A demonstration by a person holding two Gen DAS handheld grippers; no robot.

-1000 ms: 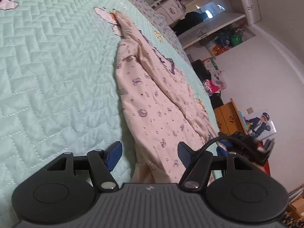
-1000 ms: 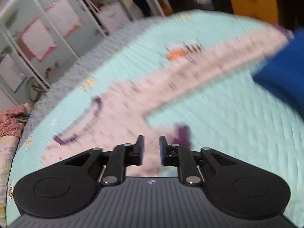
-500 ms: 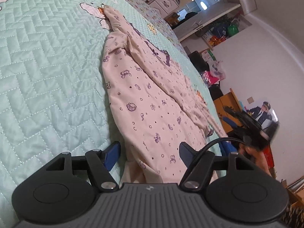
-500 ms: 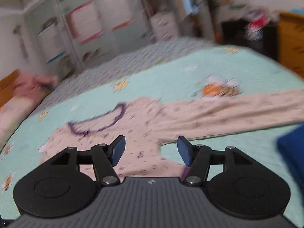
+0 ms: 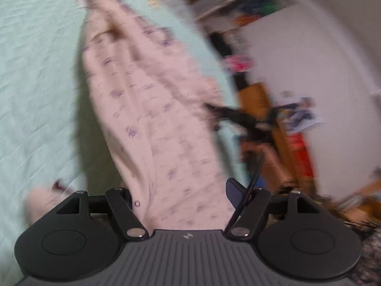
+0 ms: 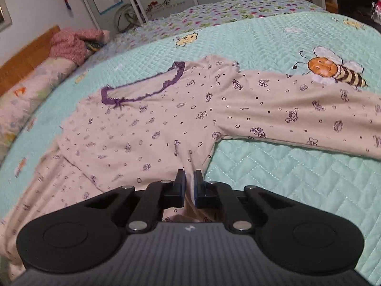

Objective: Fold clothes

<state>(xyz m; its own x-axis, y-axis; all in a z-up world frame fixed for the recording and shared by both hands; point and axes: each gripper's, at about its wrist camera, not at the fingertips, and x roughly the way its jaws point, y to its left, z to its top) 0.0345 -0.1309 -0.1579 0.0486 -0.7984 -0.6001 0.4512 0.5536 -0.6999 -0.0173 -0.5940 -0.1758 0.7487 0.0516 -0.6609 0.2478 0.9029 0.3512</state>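
On the mint quilted bed, the right gripper had its jaws closing on the pale-pink printed pyjama top at its side edge; the left gripper stood wide around cloth. Lifting to fold likely came next.

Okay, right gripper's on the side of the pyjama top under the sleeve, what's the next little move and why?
Probably lift the right gripper slightly and carry that pinched side edge in toward the purple neckline. Its jaws are closing on a fold of the pyjama top just below the sleeve, which lies spread out over the green quilt. The left gripper is open, with the cloth between its fingers.
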